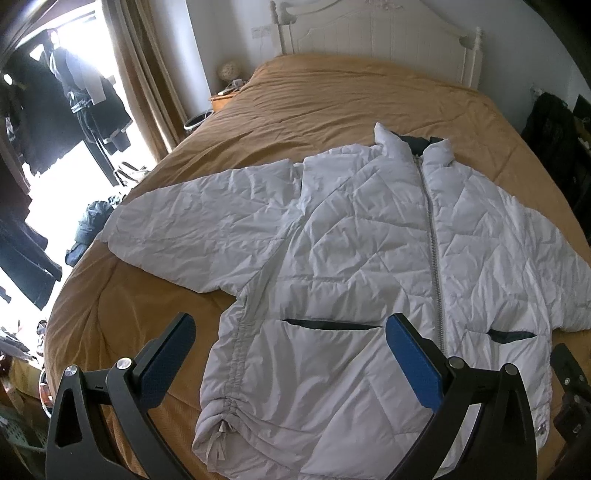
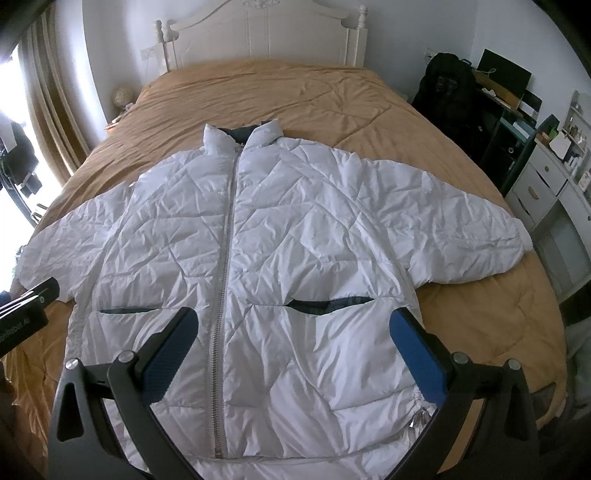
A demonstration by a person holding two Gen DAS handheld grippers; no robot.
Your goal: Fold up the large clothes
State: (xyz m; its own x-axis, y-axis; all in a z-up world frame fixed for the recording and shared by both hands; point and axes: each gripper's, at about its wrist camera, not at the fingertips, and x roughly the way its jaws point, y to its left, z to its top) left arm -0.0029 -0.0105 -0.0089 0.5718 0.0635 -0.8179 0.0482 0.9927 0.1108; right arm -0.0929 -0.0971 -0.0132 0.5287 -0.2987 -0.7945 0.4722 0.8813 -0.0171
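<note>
A white quilted puffer jacket (image 1: 351, 251) (image 2: 280, 236) lies face up and zipped on the bed, collar toward the headboard, both sleeves spread out sideways. My left gripper (image 1: 291, 332) hovers open over the jacket's lower left part, above the left pocket slit (image 1: 328, 325). My right gripper (image 2: 295, 328) hovers open over the lower right part, near the right pocket slit (image 2: 332, 304). Neither holds anything. Part of the other gripper shows at the right edge (image 1: 570, 387) of the left wrist view and at the left edge (image 2: 26, 310) of the right wrist view.
An ochre quilt (image 2: 280, 92) covers the bed, with a white headboard (image 2: 258, 33) behind. Curtains and hanging dark clothes (image 1: 74, 96) stand at the window on the left. A dark bag (image 2: 450, 88), a desk and white drawers (image 2: 546, 192) line the right side.
</note>
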